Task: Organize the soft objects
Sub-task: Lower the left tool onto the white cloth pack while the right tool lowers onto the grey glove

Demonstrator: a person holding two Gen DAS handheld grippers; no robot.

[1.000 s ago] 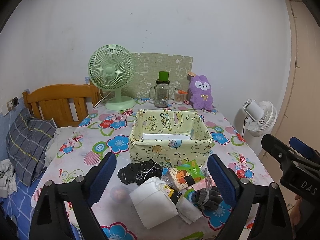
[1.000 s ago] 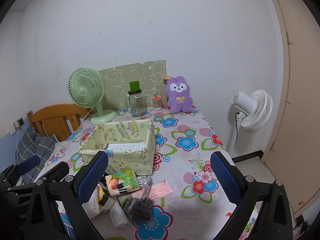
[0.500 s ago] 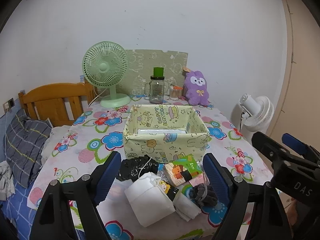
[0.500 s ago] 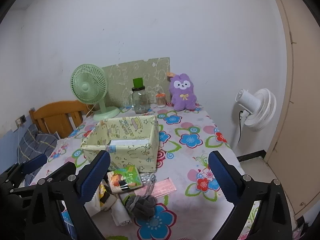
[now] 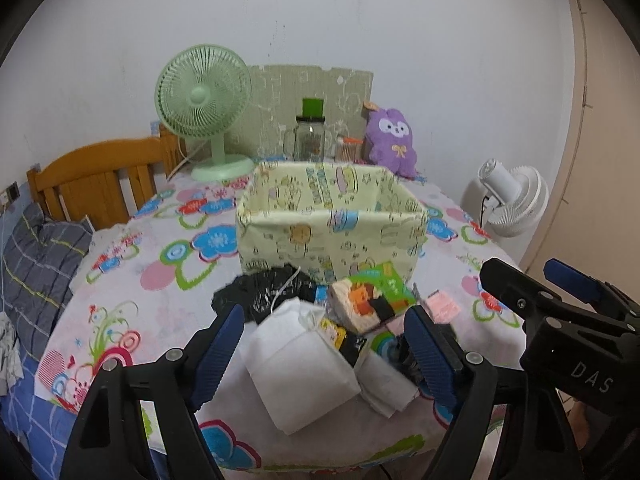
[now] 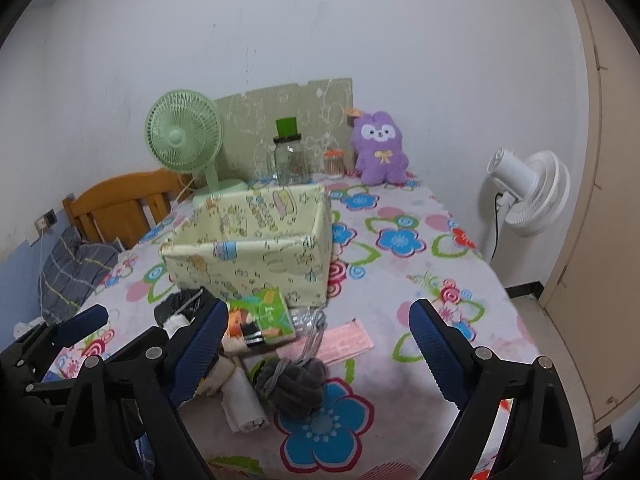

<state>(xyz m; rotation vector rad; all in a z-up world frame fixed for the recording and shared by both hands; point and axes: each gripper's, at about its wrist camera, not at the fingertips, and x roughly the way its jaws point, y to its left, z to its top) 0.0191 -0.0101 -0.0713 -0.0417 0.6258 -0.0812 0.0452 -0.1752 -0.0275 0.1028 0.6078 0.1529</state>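
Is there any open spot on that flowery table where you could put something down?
Yes: the tablecloth is bare right of the yellow fabric box, toward the white fan. It is crowded before the box, where the white pouch, grey bundle and packets pile up.

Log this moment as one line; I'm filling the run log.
phase: approach | left gripper: open, empty | right gripper: open, empty | pile: on table | fabric box: behind pile

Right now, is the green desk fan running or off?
Off, as far as shown: the green desk fan shows distinct blades behind its grille in both wrist views, with no spin blur.
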